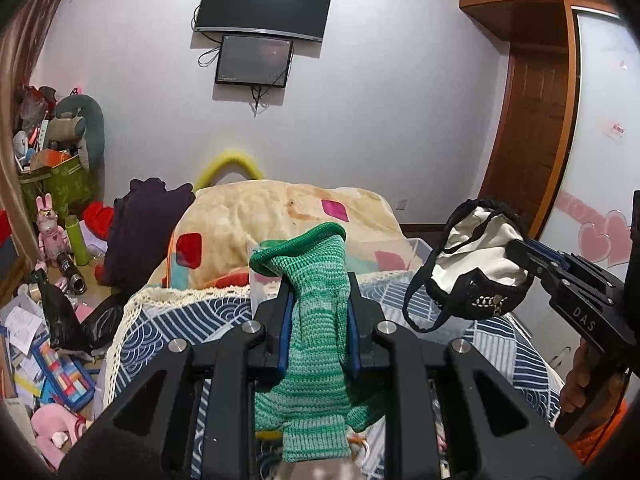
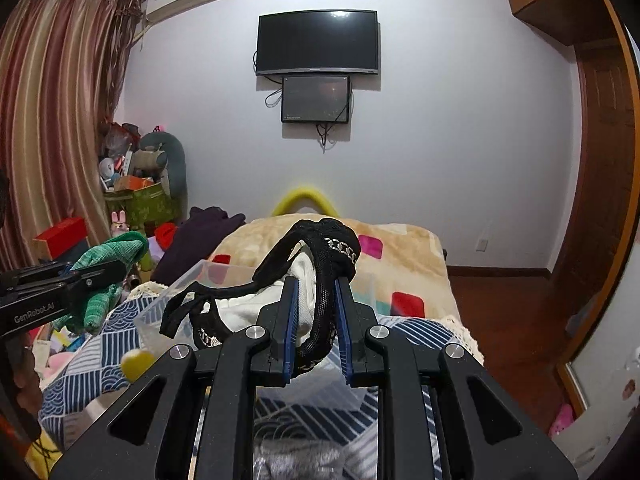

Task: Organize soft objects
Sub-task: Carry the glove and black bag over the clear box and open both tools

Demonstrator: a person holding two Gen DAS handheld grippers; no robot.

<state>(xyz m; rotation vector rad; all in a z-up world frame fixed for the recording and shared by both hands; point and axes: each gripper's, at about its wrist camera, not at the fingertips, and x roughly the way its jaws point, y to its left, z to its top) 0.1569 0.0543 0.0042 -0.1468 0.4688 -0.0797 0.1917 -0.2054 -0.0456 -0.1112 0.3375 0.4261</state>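
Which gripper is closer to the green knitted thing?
Left. The left gripper has its jaws shut on the green knitted thing; the right gripper is off to the side, gripping a black-and-white cloth.

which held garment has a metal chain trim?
The black-and-white garment in the right hand-held gripper; the green knit in the left hand-held gripper has none.
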